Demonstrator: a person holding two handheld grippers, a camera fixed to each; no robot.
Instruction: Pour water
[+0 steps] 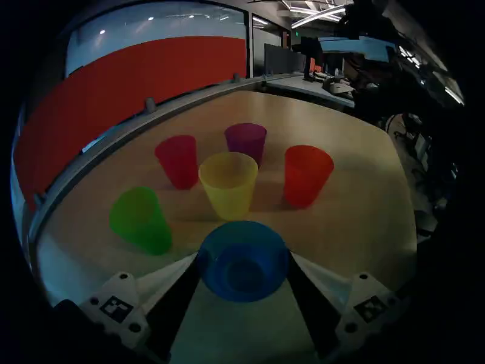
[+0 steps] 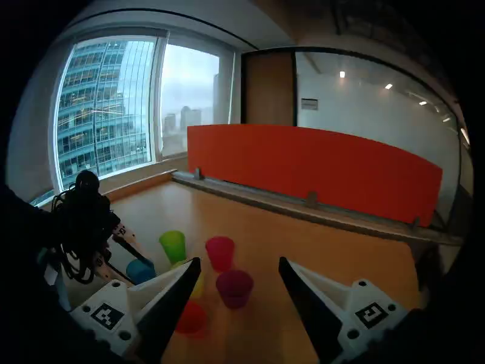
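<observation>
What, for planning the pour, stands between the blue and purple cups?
The yellow cup, between blue cup and purple cup, in the left gripper view.

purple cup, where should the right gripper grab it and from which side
Grip the purple cup on its side wall just below the rim, one finger each side. It stands upright and narrows downward, so the wider rim should resist slipping. Bring the right gripper in from the bare table on its right in the right gripper view; the orange cup crowds its left.
</observation>
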